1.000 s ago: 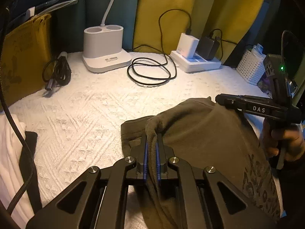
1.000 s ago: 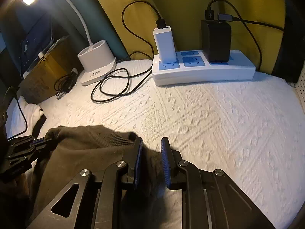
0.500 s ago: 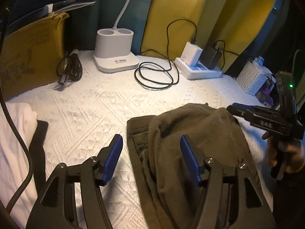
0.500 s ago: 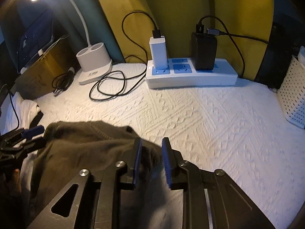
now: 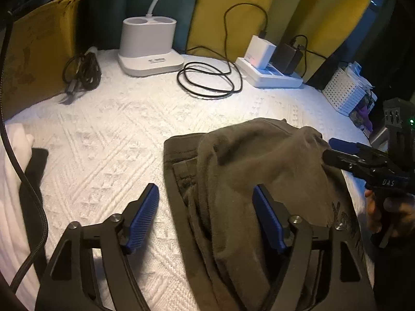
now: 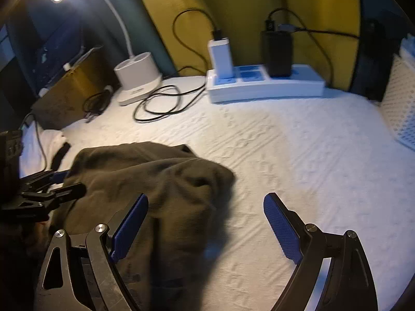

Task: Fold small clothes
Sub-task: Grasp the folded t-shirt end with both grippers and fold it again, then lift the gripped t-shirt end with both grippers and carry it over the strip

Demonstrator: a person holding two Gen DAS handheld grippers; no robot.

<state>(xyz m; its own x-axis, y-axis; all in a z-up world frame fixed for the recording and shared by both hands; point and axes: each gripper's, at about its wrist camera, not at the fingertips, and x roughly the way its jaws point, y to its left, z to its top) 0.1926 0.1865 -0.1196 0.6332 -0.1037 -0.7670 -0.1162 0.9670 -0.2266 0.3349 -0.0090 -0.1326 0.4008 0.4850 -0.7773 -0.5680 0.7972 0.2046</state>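
An olive-brown garment (image 5: 259,176) lies folded over on the white textured cloth (image 5: 109,134). My left gripper (image 5: 207,217) is open above its near left edge, holding nothing. In the right wrist view the garment (image 6: 155,181) lies at lower left. My right gripper (image 6: 205,225) is open over the garment's right edge, empty. The right gripper also shows at the right of the left wrist view (image 5: 339,150), beside the garment. The left gripper shows at the left edge of the right wrist view (image 6: 59,181).
At the back stand a white lamp base (image 5: 149,46), a coiled black cable (image 5: 207,80), a power strip (image 5: 269,75) with chargers, and a white perforated basket (image 5: 345,93). A cardboard box (image 5: 36,49) is at left. A white garment (image 5: 13,168) lies at the near left.
Both grippers have opened and let go of the garment, the left first and the right after. The garment has dropped onto the cloth and both grippers have pulled back a little.
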